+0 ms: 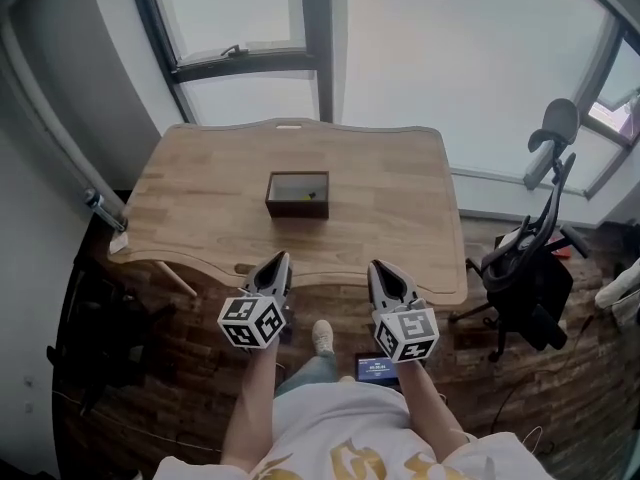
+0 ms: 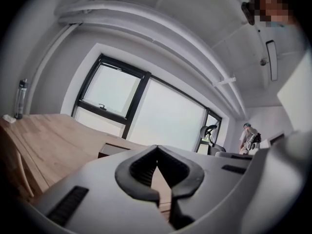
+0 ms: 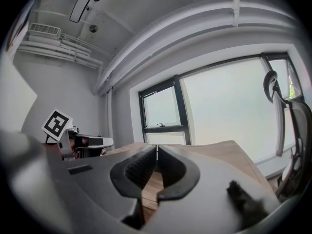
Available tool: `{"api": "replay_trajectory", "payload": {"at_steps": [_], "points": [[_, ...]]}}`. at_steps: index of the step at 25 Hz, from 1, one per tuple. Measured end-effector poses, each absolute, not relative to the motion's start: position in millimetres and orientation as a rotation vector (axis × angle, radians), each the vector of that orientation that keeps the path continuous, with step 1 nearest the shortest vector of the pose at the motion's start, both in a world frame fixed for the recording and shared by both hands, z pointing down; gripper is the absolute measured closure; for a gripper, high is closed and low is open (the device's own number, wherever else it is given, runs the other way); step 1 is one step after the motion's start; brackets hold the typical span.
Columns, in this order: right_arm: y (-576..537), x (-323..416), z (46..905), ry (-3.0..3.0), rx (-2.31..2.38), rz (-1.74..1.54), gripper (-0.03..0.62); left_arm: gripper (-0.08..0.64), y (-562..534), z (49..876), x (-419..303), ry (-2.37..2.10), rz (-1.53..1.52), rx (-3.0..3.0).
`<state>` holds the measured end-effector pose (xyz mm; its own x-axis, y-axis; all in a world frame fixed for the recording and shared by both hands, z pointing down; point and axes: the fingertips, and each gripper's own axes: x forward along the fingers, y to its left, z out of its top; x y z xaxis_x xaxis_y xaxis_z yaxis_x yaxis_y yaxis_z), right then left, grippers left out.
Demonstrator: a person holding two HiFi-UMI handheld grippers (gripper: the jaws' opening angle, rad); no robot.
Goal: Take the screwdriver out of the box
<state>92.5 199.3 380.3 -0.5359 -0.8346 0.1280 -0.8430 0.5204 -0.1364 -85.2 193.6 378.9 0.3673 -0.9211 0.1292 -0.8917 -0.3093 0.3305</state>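
Looking at the head view: box (image 1: 298,194) on the tabletop (image 1: 200,203), screwdriver (image 1: 310,195) just visible inside, well ahead of left tool (image 1: 279,260) and right tool (image 1: 378,267). Left gripper view: jaws pressed together, empty. Right gripper view: same. I'd open one before dipping in from above.

Matt pale-wood table (image 1: 400,198), dark wooden box (image 1: 296,209), smooth grey plastic left gripper (image 1: 281,259) and right gripper (image 1: 376,266)
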Motion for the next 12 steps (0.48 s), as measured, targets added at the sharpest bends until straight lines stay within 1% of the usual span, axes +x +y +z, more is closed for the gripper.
{"api": "replay_trajectory", "payload": {"at_steps": [3,6,12], "points": [[180.3,90.9,385.3,-2.702,1.489,0.307,0.560,0.546,176.7,381.0,-87.0,-1.597,-0.146,2.282],[153.7,83.6,393.1,-2.696,1.470,0.313,0.560,0.546,147.6,393.6,-91.1,-1.614,-0.085,2.272],[88.3,72.7,406.8,-2.660,1.433,0.322,0.560,0.548,78.3,408.5,-103.1,-1.636,-0.061,2.245]]}}
